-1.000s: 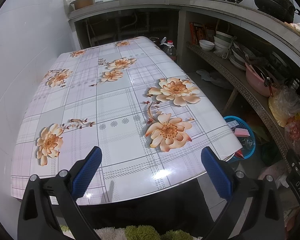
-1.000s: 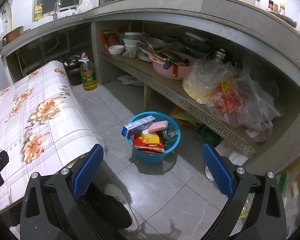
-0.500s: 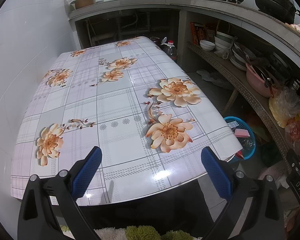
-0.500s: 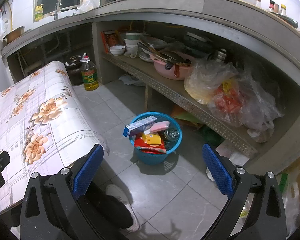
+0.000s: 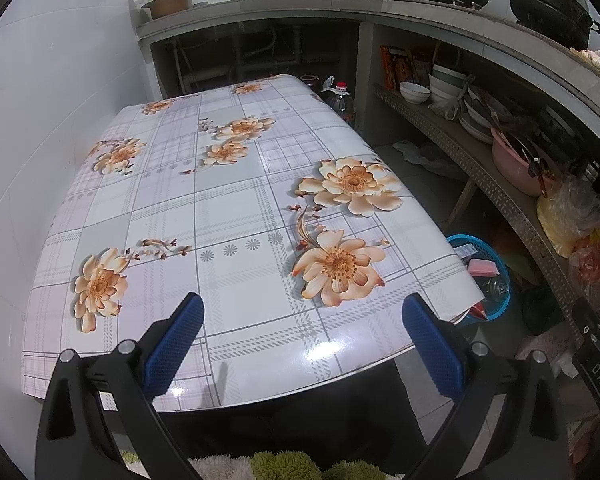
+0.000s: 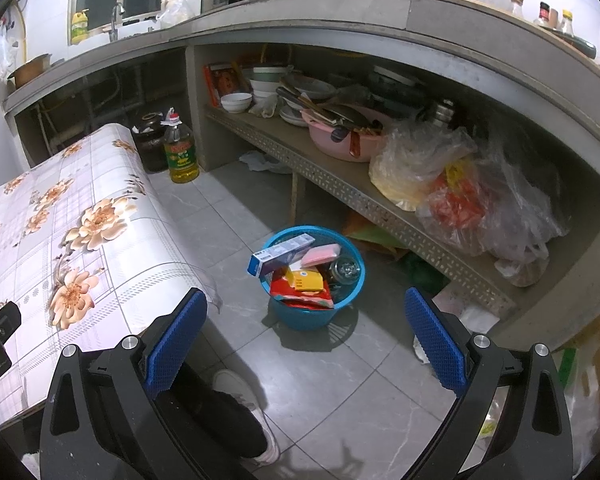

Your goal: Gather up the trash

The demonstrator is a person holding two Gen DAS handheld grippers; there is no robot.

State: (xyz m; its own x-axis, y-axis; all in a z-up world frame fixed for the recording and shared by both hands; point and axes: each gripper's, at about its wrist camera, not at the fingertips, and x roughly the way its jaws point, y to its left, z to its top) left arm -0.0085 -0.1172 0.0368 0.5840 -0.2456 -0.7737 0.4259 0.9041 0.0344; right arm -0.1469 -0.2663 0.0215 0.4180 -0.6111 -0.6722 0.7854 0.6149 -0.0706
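Both claws spread wide, empty: left gripper (image 5: 302, 338) over bare floral-cloth table (image 5: 228, 216), right gripper (image 6: 306, 332) above heaped blue plastic basket (image 6: 300, 318). Risk: jostling topmost long blue-white carton (image 6: 282, 255), spilling trash.

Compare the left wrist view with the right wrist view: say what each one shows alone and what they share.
Left wrist only: the whole top of the floral table, nothing lying on it, framed by the open left tongs.

Right wrist only: the bin's contents, namely a blue-and-white box, a pink pack, a yellow item and a red wrapper; also a shoe beside the open right tongs.

Both: the blue bin, the pink basin, the oil bottle and the shelf.
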